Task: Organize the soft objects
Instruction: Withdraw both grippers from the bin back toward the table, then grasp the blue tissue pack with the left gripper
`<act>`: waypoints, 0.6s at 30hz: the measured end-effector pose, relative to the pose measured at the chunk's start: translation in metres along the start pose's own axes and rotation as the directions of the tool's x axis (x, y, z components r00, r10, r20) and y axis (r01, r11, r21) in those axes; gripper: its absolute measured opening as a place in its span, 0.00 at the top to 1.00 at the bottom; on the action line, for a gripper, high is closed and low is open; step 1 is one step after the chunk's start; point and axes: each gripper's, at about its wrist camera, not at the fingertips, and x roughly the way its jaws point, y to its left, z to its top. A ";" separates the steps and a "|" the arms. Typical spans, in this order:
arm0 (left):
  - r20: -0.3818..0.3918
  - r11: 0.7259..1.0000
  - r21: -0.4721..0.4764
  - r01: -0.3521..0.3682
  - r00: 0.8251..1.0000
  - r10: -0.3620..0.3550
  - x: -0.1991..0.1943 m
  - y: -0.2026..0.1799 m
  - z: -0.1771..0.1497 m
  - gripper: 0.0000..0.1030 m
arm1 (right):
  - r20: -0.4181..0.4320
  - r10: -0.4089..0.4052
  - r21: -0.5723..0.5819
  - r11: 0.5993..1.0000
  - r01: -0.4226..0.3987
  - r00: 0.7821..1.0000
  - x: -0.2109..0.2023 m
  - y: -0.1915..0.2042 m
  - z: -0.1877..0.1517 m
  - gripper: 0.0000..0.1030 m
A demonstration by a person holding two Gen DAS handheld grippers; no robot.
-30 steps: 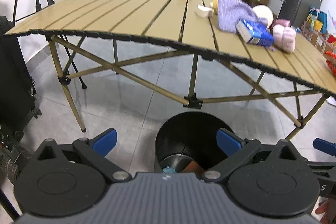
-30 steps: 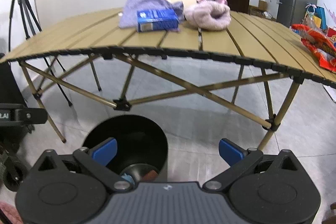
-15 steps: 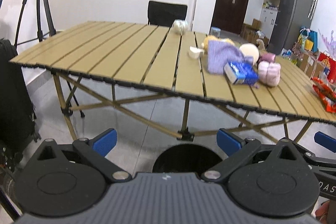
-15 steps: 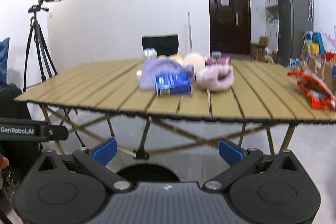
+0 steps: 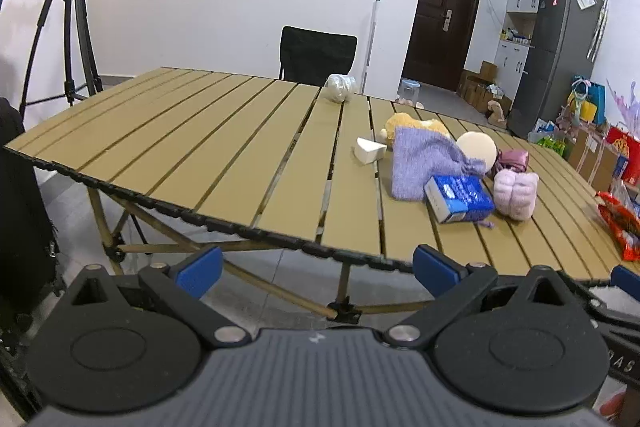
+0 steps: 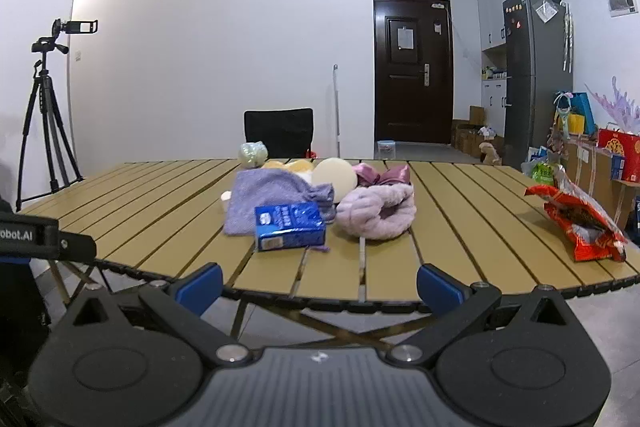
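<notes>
Soft things lie in a cluster on the slatted wooden table [image 5: 224, 163] [image 6: 452, 239]: a lilac knit pouch [image 5: 424, 163] [image 6: 272, 199], a blue tissue pack [image 5: 458, 198] [image 6: 289, 226], a pink fluffy headband [image 5: 515, 193] [image 6: 378, 213], a round cream sponge [image 5: 477, 147] [image 6: 334, 175], a yellow plush [image 5: 414, 125] and a white wedge [image 5: 370, 151]. My left gripper [image 5: 316, 267] is open and holds nothing, just in front of the table's near edge. My right gripper [image 6: 318, 287] is open too, facing the tissue pack from the near edge.
A pale ball [image 5: 340, 87] [image 6: 253, 155] sits near the table's far edge by a black chair [image 5: 318, 55]. A red snack bag [image 6: 580, 227] lies at the table's right. A tripod [image 5: 76, 15] stands at the left; a fridge [image 6: 532, 79] and boxes crowd the right.
Both grippers have lifted from low over a black bin on the floor up to table height. The bin has dropped out of view. Jaws stayed open.
</notes>
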 end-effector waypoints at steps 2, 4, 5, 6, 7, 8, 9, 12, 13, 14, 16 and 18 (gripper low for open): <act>-0.001 1.000 -0.010 0.005 1.000 -0.005 0.006 -0.004 0.004 0.00 | 0.006 -0.011 -0.006 1.000 0.011 1.000 0.005 -0.003 0.003 0.00; 0.003 1.000 -0.006 0.001 1.000 -0.001 0.013 -0.010 0.009 0.00 | 0.018 -0.021 -0.014 1.000 0.021 1.000 0.012 -0.007 0.007 0.00; 0.004 1.000 -0.003 0.000 1.000 0.000 0.016 -0.013 0.010 0.00 | 0.023 -0.025 -0.017 1.000 0.026 0.999 0.014 -0.009 0.009 0.00; 0.004 1.000 0.000 0.001 1.000 -0.001 0.020 -0.016 0.012 0.00 | 0.030 -0.028 -0.020 0.999 0.029 0.999 0.018 -0.012 0.011 0.00; 0.003 1.000 0.004 0.001 1.000 -0.001 0.024 -0.020 0.013 0.00 | 0.035 -0.030 -0.022 0.999 0.030 0.999 0.021 -0.014 0.013 0.00; 0.003 1.000 0.008 0.001 1.000 -0.001 0.027 -0.023 0.014 0.00 | 0.038 -0.030 -0.022 0.999 0.031 0.999 0.026 -0.017 0.015 0.00; 0.002 1.000 0.013 0.001 1.000 -0.001 0.031 -0.028 0.015 0.00 | 0.040 -0.030 -0.020 0.999 0.031 0.999 0.031 -0.020 0.017 0.00; -0.006 1.000 0.015 0.009 1.000 -0.009 0.041 -0.038 0.018 0.00 | 0.041 -0.034 -0.012 0.999 0.035 0.999 0.044 -0.028 0.021 0.00; -0.009 1.000 0.012 0.010 1.000 -0.010 0.045 -0.041 0.019 0.00 | 0.041 -0.039 -0.009 0.999 0.039 0.998 0.049 -0.030 0.022 0.00; -0.011 1.000 0.008 0.013 1.000 -0.012 0.049 -0.044 0.020 0.00 | 0.041 -0.045 -0.005 0.999 0.045 0.998 0.054 -0.033 0.024 0.00; -0.016 1.000 0.000 0.014 1.000 -0.014 0.056 -0.048 0.022 0.00 | 0.042 -0.052 0.006 0.999 0.051 0.998 0.062 -0.039 0.027 0.00; -0.018 1.000 -0.003 0.000 1.000 0.000 0.063 -0.055 0.025 0.00 | 0.039 -0.059 0.012 0.998 0.059 0.997 0.070 -0.044 0.029 0.00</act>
